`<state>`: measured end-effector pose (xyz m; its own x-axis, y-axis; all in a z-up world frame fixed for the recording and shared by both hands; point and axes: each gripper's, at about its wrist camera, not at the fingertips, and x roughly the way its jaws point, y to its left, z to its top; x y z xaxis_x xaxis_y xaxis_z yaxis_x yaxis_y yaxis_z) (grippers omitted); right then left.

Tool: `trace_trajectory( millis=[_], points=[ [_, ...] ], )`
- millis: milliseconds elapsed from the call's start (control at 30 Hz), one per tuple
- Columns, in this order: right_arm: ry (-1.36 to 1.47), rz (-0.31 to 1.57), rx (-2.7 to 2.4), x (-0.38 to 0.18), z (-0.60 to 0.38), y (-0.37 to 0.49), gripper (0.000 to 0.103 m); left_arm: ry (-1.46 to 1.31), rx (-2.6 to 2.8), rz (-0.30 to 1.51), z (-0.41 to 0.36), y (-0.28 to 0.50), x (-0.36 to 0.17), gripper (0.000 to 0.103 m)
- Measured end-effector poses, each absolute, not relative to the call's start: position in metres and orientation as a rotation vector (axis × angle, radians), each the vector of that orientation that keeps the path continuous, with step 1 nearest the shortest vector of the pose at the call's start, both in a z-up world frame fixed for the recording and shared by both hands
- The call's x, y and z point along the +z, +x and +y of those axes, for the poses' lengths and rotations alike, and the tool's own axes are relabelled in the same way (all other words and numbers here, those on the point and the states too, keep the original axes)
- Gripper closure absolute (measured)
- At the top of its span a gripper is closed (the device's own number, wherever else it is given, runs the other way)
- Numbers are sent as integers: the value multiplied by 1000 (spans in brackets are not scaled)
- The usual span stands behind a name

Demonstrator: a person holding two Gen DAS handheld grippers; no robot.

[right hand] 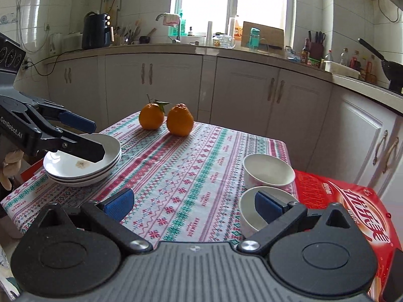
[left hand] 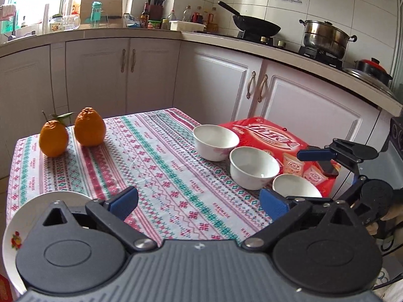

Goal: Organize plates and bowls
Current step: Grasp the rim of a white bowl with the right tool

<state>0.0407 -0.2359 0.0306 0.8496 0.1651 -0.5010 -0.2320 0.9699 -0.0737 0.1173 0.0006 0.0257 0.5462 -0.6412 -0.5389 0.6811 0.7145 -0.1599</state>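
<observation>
Both the left gripper (left hand: pixel 199 202) and right gripper (right hand: pixel 192 202) are held spread, nothing grasped. Bare tablecloth (right hand: pixel 181 176) lies ahead between the plate stack (right hand: pixel 83 168) at left and the bowls (right hand: pixel 268 171) at the right edge.

The near bowl (left hand: pixel 297 186) is partly hidden behind a blue finger (left hand: pixel 273 202). The stack of plates (right hand: pixel 83 161) is partly covered by the left gripper (right hand: pixel 97 138). The red box (right hand: pixel 352 211) runs off the right edge.

left gripper (left hand: pixel 199 202) agape, right gripper (right hand: pixel 194 205) agape (both level)
</observation>
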Motion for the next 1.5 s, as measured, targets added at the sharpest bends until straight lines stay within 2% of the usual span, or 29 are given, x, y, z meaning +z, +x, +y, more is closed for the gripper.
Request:
trace_trajectory(
  millis=[333, 433, 833, 1100, 1200, 1333, 1500],
  points=[
    [-91, 499, 183, 27, -277, 22, 0, 134, -861, 667, -63, 108, 16, 1],
    [-89, 507, 164, 26, -289, 20, 0, 210, -833, 620, -82, 101, 6, 1],
    [43, 677, 133, -6, -341, 26, 0, 369, -929, 631, -135, 67, -52, 1],
    [141, 746, 170, -24, -354, 44, 0, 412, -968, 603, -162, 62, -67, 2],
    [155, 758, 176, -26, -356, 49, 2, 429, -993, 597, -171, 60, -72, 4],
    [176, 774, 193, -28, -359, 53, 12, 429, -1020, 583, -177, 58, -73, 6],
    [208, 786, 211, -30, -364, 55, 20, 427, -1037, 564, -179, 58, -72, 15]
  ],
)
